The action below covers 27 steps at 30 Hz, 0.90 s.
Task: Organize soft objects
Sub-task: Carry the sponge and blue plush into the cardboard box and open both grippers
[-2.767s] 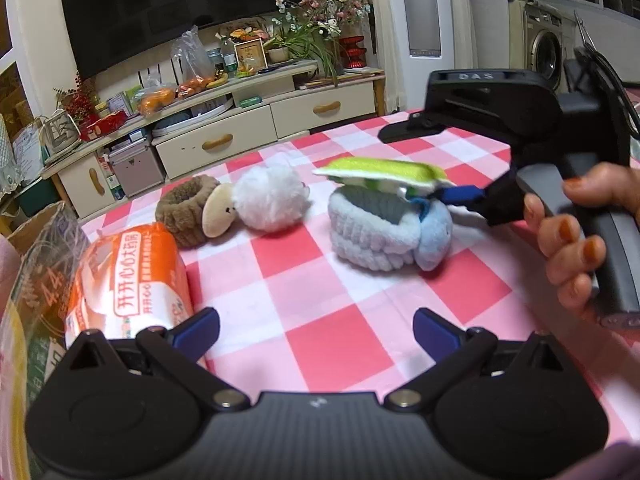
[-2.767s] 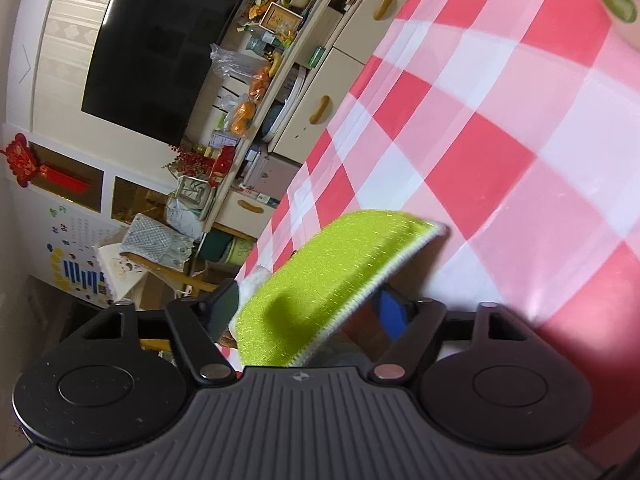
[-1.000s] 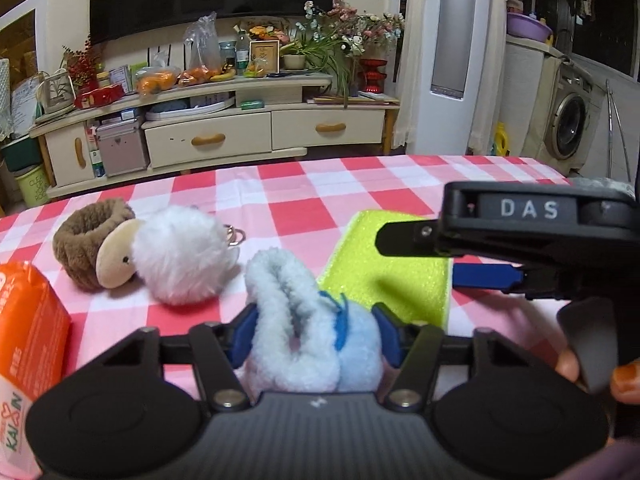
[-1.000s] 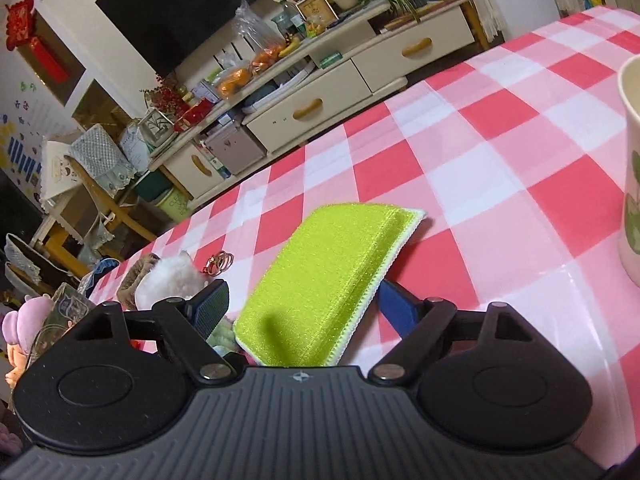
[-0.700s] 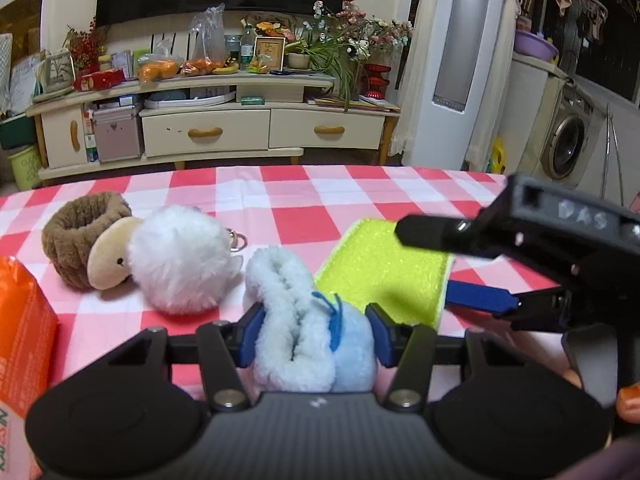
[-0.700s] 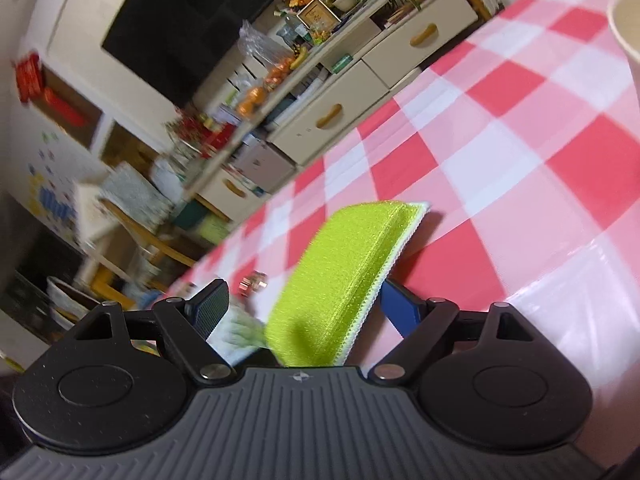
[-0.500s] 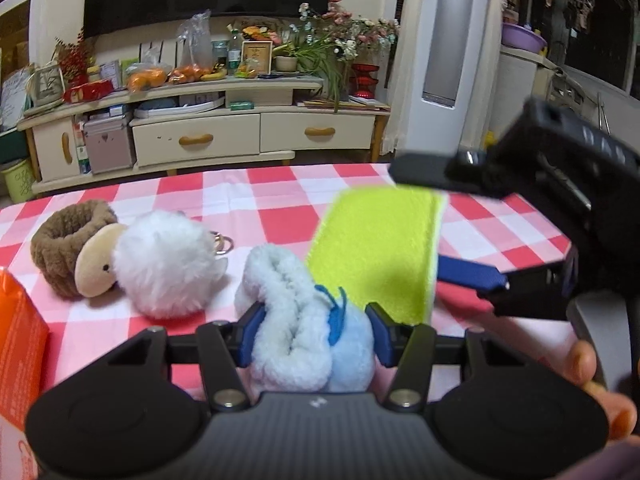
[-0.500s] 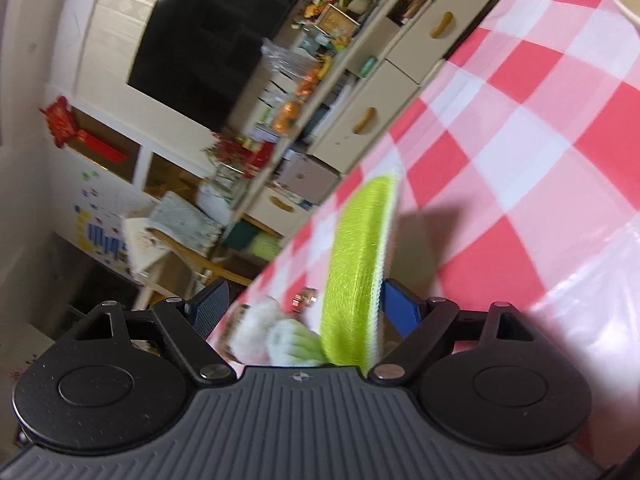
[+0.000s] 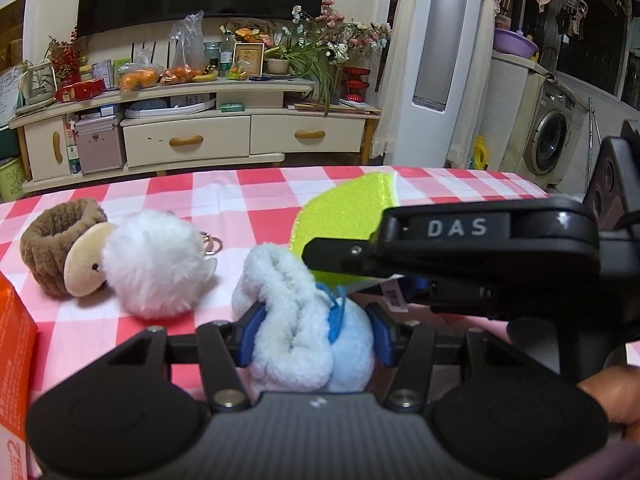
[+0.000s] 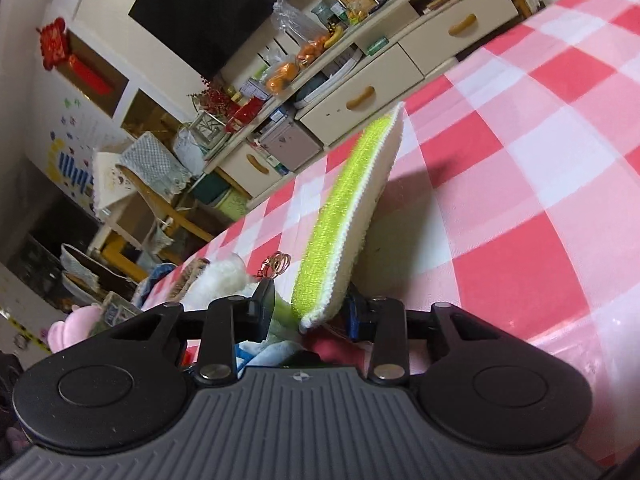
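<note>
The left gripper (image 9: 312, 334) is clamped on a pale blue fluffy plush (image 9: 304, 328), its blue pads pressed into the fur on both sides, low over the red-and-white checked tablecloth (image 9: 256, 200). The right gripper (image 10: 310, 312) has just been closing, and its narrowed jaws now pinch the near end of a lime-green sponge pad (image 10: 344, 216) – it stands on edge, green face one way, white backing the other, above the cloth. In the left wrist view the right gripper's housing reads "DAS" (image 9: 456, 227), with a fingertip (image 9: 612, 392) of the person below it. Further left on the table lie a white fluffy keychain toy (image 9: 154, 262) with a tan face, touching a brown furry ring (image 9: 54, 246). An orange packet (image 9: 14, 360) sits at the left edge – its lettering is too cropped to read.
</note>
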Motion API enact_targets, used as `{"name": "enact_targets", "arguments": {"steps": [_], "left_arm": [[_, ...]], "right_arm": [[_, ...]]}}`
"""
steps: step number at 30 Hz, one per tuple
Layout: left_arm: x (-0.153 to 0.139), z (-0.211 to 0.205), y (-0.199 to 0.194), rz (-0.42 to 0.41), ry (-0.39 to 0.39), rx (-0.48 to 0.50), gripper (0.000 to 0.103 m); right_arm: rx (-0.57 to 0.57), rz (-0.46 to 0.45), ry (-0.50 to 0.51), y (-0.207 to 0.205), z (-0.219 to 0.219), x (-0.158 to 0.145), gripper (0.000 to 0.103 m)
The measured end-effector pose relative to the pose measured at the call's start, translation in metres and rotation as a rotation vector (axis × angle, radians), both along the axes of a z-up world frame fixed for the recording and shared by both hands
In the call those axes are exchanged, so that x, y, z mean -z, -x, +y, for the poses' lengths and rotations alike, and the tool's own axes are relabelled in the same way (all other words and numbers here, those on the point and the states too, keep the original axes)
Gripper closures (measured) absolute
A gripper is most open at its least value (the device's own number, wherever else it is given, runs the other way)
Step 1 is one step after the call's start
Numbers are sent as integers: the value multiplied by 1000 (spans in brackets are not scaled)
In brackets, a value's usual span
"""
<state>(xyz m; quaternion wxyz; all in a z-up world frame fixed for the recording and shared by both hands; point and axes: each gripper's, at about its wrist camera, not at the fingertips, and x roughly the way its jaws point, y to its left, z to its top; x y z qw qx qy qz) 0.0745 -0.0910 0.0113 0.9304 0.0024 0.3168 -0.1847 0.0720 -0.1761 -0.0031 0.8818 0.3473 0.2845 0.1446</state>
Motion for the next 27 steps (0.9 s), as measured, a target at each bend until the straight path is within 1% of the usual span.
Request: {"name": "enact_targets", "arguments": {"steps": [3, 5, 11, 14, 17, 23, 27], "left_arm": [[-1, 1, 0, 4, 0, 2, 51], [-2, 2, -1, 4, -2, 2, 52], [-4, 4, 0, 10, 1, -20, 57], [-7, 8, 2, 20, 3, -32, 58], [-9, 12, 6, 30, -4, -40, 59], [-20, 24, 25, 24, -27, -40, 59], [-27, 33, 39, 21, -37, -32, 59]], "right_arm": [[28, 15, 25, -2, -1, 0, 64], [38, 13, 37, -1, -4, 0, 73], [68, 11, 91, 2, -9, -4, 75], [79, 5, 144, 7, -8, -7, 76], [71, 12, 166, 12, -8, -8, 76], [54, 3, 251, 31, 5, -11, 76], [59, -3, 281, 48, 11, -14, 77]]}}
